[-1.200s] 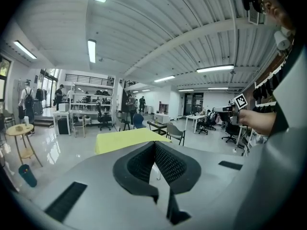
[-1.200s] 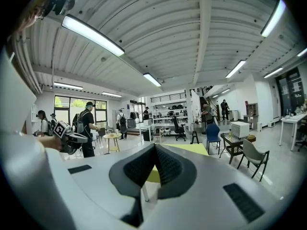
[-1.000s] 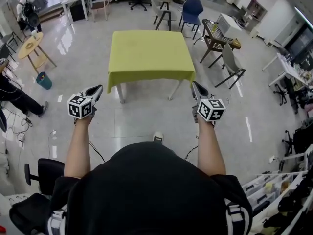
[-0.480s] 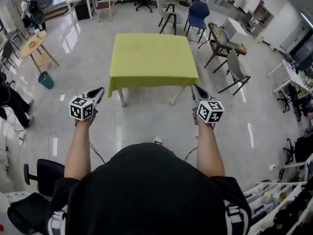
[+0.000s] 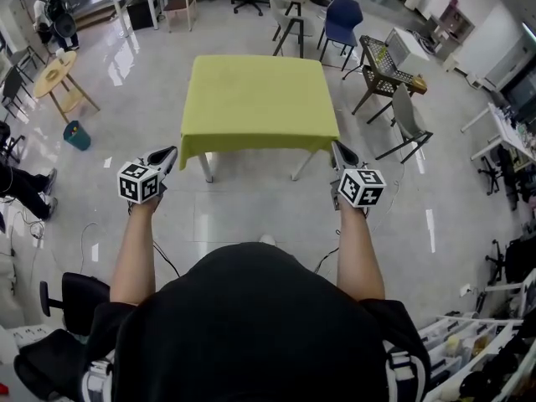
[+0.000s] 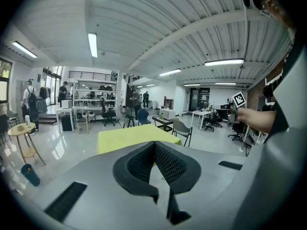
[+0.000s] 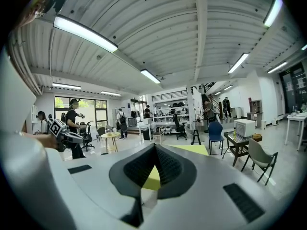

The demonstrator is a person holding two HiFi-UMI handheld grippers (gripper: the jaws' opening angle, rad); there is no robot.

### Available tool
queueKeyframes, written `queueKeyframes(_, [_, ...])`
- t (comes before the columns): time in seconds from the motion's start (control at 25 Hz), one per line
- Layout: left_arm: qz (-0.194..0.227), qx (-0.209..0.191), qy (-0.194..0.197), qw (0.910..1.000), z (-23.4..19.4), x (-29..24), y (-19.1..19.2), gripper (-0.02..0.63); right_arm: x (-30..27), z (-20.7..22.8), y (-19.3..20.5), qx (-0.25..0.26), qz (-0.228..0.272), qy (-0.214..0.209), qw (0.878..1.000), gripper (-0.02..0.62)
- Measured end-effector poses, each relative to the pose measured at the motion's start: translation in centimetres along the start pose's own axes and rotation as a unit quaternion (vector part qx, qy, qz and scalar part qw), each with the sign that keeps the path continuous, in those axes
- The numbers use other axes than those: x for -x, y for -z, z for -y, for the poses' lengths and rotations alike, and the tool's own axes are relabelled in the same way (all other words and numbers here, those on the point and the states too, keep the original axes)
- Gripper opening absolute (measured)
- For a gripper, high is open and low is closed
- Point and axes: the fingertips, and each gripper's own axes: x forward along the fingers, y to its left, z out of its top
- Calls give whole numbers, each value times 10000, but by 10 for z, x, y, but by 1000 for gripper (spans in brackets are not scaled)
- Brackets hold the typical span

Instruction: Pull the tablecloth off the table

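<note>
A yellow-green tablecloth [image 5: 255,99] covers a small white-legged table [image 5: 204,166] in the middle of the floor; its hem hangs over the near edge. My left gripper [image 5: 171,152] is held out short of the cloth's near left corner, shut and empty. At the near right corner my right gripper [image 5: 337,148] is also shut with nothing in it, its tip close to the hem. In the left gripper view the tablecloth [image 6: 125,137] shows beyond the closed jaws. In the right gripper view the tablecloth [image 7: 194,149] lies ahead of the gripper [image 7: 154,147].
A grey chair [image 5: 400,117] and a wire cart [image 5: 381,65] stand right of the table, a blue chair [image 5: 344,20] behind it. A round wooden table [image 5: 57,77] and a teal bin [image 5: 76,136] are at the left. A person's legs [image 5: 25,182] reach in at far left.
Both grippers and I have moved closer to the table; the right gripper's tip now reaches the cloth's near right corner. Both grippers stay shut.
</note>
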Motion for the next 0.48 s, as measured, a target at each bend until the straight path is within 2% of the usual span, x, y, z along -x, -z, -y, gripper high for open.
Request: queueKeyframes(0.48, [-185,13,-50,9998,-7,-68,-7,21,-48,56,13,-123,-184,-84,9997,15])
